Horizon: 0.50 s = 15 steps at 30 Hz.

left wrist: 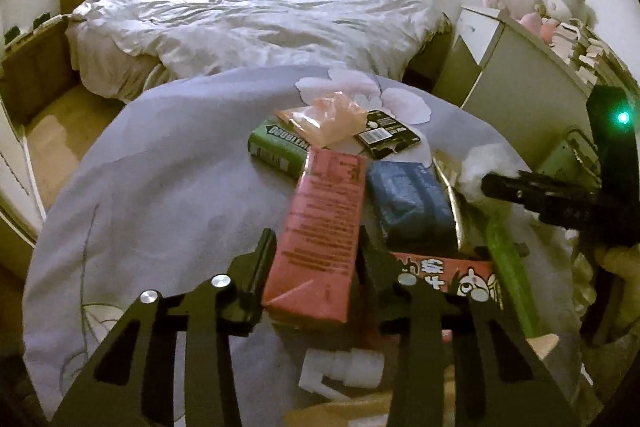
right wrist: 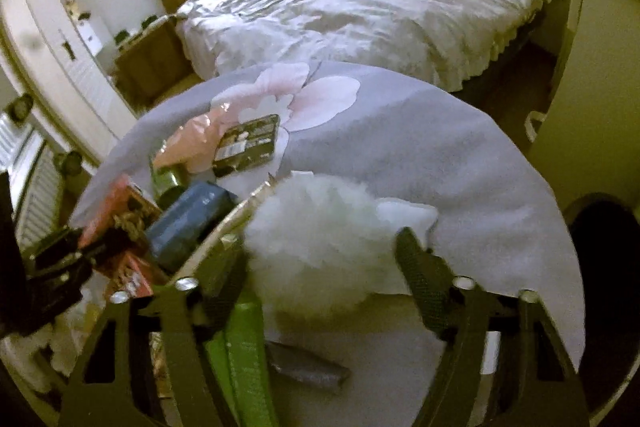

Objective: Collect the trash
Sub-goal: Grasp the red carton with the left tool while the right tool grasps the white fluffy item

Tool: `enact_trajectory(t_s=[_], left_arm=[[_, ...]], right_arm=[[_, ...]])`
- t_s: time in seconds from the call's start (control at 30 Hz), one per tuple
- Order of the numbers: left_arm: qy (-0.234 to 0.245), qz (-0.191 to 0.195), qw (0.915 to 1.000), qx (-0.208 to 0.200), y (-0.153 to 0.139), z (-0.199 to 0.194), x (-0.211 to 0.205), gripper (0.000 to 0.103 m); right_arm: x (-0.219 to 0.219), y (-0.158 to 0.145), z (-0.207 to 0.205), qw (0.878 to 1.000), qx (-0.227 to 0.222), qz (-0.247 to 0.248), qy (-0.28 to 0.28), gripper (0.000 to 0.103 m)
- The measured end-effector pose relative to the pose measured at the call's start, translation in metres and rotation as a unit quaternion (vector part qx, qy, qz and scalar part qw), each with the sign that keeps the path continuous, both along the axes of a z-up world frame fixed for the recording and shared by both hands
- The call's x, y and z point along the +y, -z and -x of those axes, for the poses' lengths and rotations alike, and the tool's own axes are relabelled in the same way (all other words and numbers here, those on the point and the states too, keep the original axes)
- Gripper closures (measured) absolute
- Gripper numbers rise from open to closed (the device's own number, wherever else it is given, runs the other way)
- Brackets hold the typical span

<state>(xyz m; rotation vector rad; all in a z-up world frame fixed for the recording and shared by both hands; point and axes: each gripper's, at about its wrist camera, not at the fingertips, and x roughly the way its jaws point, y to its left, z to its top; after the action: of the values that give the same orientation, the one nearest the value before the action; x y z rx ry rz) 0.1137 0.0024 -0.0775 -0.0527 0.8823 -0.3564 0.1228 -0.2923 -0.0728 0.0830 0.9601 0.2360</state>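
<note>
Both grippers on trash.
My left gripper [left wrist: 316, 259] clamps the red carton [left wrist: 320, 227]; my right gripper [right wrist: 324, 259] straddles the white fluffy wad [right wrist: 320, 227], grip unclear.

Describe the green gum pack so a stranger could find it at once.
On the lilac floral cloth before the bed, trash lies heaped. The green gum pack lies at the heap's far left, under a pink bag. It alone is green with white lettering.
</note>
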Motion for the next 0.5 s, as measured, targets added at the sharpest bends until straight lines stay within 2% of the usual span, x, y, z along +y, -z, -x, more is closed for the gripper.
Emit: enact_trajectory(t_s=[0.03, 0.07, 0.17, 0.37, 0.5], left_arm=[[-0.002, 0.001, 1.0, -0.001, 0.0, 0.001, 0.0, 0.071], [-0.007, 0.002, 1.0, -0.002, -0.001, 0.002, 0.001, 0.071], [-0.021, 0.016, 0.9995, -0.016, -0.01, 0.005, 0.005, 0.071], [-0.024, 0.034, 0.9968, -0.068, -0.053, 0.022, 0.0, 0.072], [0.001, 0.045, 0.9939, -0.101, -0.085, 0.033, -0.025, 0.072]], right_arm=[[-0.001, 0.0, 0.001, 1.0, -0.002, -0.005, -0.001, 0.049], [-0.004, -0.001, 0.002, 1.0, -0.003, -0.014, -0.003, 0.058], [-0.008, -0.006, 0.008, 1.0, -0.017, -0.024, 0.002, 0.063], [-0.028, -0.034, 0.032, 0.994, -0.065, -0.082, 0.009, 0.064], [-0.048, -0.061, 0.051, 0.988, -0.102, -0.114, 0.017, 0.064]])
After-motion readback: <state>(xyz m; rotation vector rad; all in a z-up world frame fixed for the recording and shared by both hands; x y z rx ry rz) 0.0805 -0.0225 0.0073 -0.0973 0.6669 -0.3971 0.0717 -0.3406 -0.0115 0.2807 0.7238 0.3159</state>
